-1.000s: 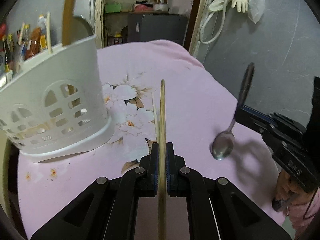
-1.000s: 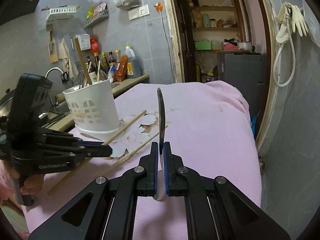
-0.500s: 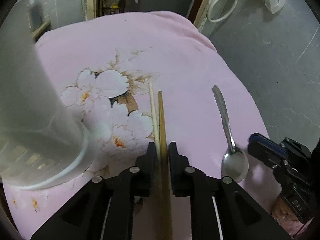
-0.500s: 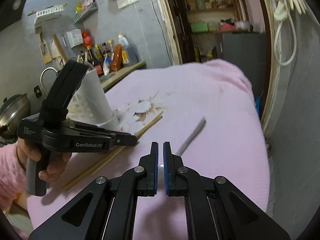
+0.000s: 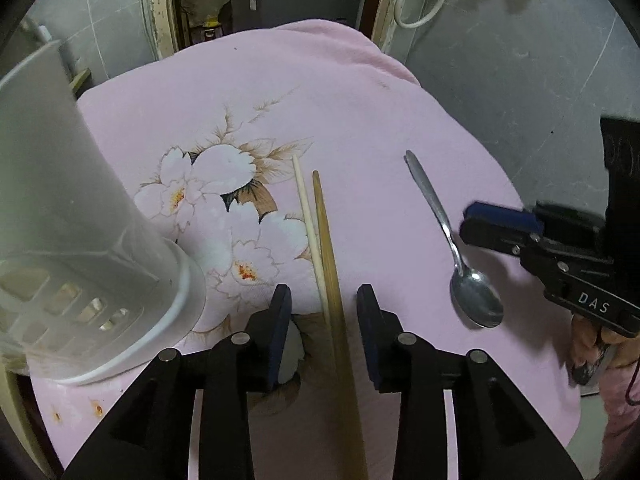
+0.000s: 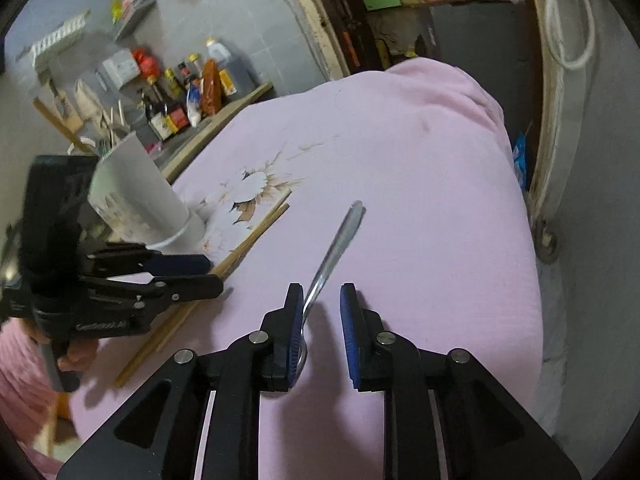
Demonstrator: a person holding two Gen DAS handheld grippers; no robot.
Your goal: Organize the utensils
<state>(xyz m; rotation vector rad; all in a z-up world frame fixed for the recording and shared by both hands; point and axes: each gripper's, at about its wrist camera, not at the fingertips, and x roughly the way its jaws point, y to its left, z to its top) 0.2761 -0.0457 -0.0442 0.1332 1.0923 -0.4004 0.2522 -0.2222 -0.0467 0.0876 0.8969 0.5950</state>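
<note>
Both grippers stand open over utensils lying on the pink-clothed table [image 5: 360, 92].

The left gripper [image 5: 324, 306] has its jaws spread wide, holding nothing, astride the brown chopstick [image 5: 332, 264] and the pale chopstick [image 5: 308, 224] lying side by side, beside the white utensil basket [image 5: 80, 240]. The right gripper [image 6: 320, 304] is likewise parted and empty, the spoon [image 6: 334, 248] lying flat between its jaws, its bowl against the left pad.

You've got two chopsticks, one pale [image 5: 306, 216] and one brown [image 5: 330, 264], just beside the one white utensil holder [image 5: 80, 240]. One spoon [image 5: 460, 256] farther off. Two grippers, left [image 5: 324, 300] and right [image 6: 320, 300].
</note>
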